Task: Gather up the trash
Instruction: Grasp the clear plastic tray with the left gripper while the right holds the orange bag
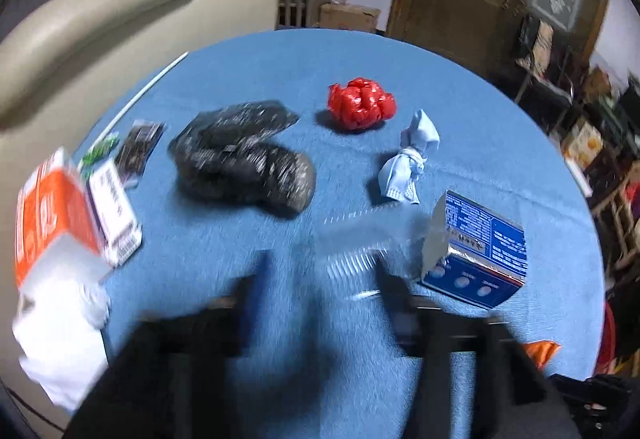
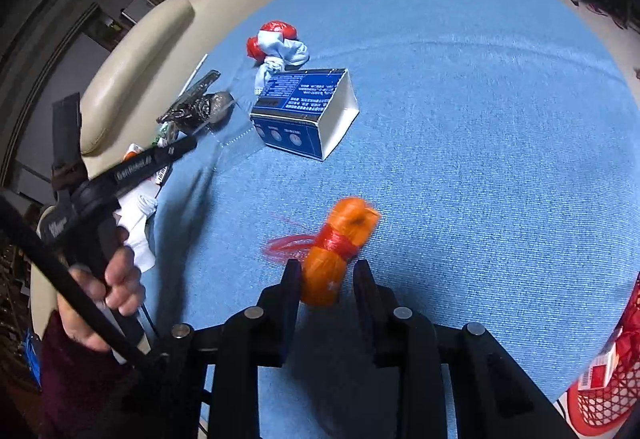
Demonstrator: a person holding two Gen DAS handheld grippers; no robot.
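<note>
A round blue table (image 2: 480,119) is spread beneath both tools. The orange bundle (image 2: 336,255) is clamped in the right gripper (image 2: 326,279). The left gripper (image 1: 320,279) is held wide, nothing gripped, with a black bag (image 1: 244,159) ahead.

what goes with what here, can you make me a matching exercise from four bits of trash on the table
Things:
1. orange bundle
2. blue box
3. black bag
4. red bag

States or places:
A. crumpled ball beside the pale blue cloth
B. between the right tool fingers
C. on its side, open end showing white inside
D. shiny dark heap, mid table

Pairs: 1-B, 2-C, 3-D, 4-A
</note>
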